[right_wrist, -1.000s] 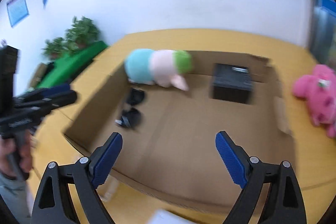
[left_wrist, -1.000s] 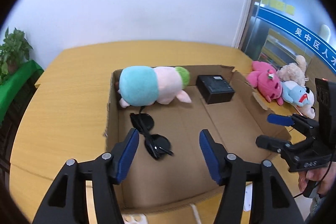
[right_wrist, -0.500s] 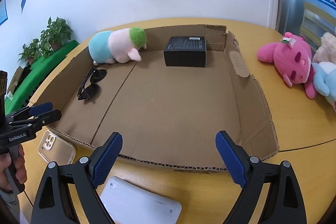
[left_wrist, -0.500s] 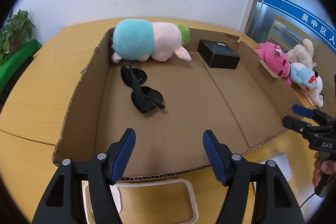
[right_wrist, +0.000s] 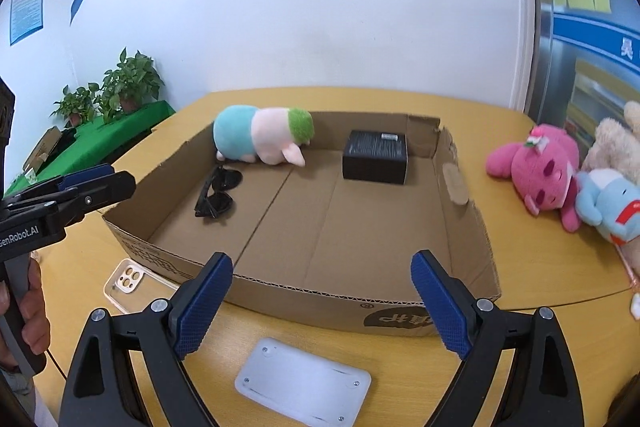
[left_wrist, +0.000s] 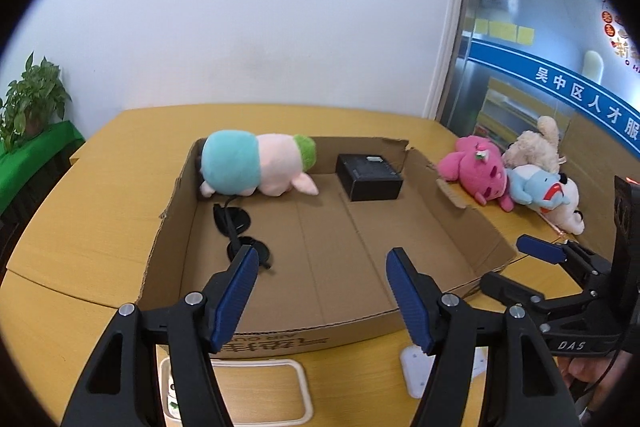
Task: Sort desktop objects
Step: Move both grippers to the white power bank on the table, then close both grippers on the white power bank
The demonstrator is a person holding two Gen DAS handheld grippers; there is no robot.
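Note:
A shallow cardboard box (left_wrist: 448, 195) (right_wrist: 464, 227) lies on the wooden table. Inside it are a blue-pink-green plush (left_wrist: 256, 167) (right_wrist: 262, 137), a black box (left_wrist: 368, 177) (right_wrist: 376, 157) and black sunglasses (left_wrist: 236, 227) (right_wrist: 218, 197). A pink plush (left_wrist: 476, 173) (right_wrist: 540, 171), a light blue plush (left_wrist: 540, 187) (right_wrist: 608, 203) and a beige plush (left_wrist: 536, 147) lie right of the box. My left gripper (left_wrist: 322, 291) is open and empty at the box's near edge. My right gripper (right_wrist: 322, 307) is open and empty, also at the near edge.
A clear phone case (left_wrist: 240, 391) (right_wrist: 128, 283) and a white rectangular plate (right_wrist: 302, 385) (left_wrist: 416, 367) lie on the table in front of the box. Potted plants (right_wrist: 116, 87) stand on a green surface to the left. A white wall is behind the table.
Both grippers have pulled back from over the box to its near edge and risen. The phone case and white plate have come into view. Both stay open.

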